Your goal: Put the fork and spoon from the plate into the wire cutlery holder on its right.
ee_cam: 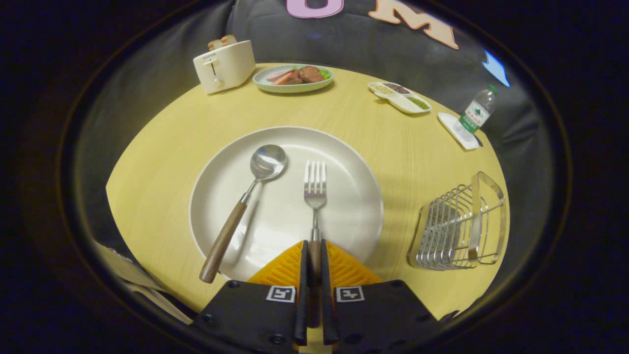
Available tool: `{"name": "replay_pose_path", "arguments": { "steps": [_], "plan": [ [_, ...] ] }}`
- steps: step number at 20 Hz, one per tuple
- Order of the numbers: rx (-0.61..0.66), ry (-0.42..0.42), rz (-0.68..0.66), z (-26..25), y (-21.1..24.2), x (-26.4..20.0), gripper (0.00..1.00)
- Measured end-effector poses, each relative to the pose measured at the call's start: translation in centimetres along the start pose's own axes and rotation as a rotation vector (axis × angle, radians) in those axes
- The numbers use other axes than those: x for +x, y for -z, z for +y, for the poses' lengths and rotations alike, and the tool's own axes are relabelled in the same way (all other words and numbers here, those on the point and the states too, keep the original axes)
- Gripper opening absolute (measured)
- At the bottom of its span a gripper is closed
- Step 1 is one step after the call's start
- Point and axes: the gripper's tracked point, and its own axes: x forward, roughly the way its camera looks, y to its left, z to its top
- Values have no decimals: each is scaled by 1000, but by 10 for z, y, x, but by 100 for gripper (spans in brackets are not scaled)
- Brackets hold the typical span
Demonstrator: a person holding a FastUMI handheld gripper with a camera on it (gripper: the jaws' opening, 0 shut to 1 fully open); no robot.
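Fork pickup, first of two.
My fingers (314,253) clamp the fork (315,189) handle, low centre on plate (354,167); spoon (245,206) left. Next, probably: lift, carry to wire holder (459,226), lower right.

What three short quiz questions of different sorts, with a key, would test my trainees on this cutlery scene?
1. True or false: the gripper is shut on the fork handle.
2. Multiple choice: the spoon lies (A) in the wire cutlery holder, (B) on the white plate beside the fork, (C) beside the toaster.
3. Fill in: the water bottle stands on a white ____.

Key: 1 true, since both fingers press the handle between them. 2 B. 3 coaster.
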Motion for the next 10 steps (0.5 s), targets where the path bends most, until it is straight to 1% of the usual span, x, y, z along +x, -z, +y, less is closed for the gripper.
{"name": "replay_pose_path", "arguments": {
  "steps": [1,3,5,10],
  "plan": [
    [20,-27,12,3,3,0,15],
    [32,-11,11,-2,2,0,13],
    [33,-24,18,1,3,-3,11],
    [22,-14,0,-4,-5,-22,11]
  ]
}}
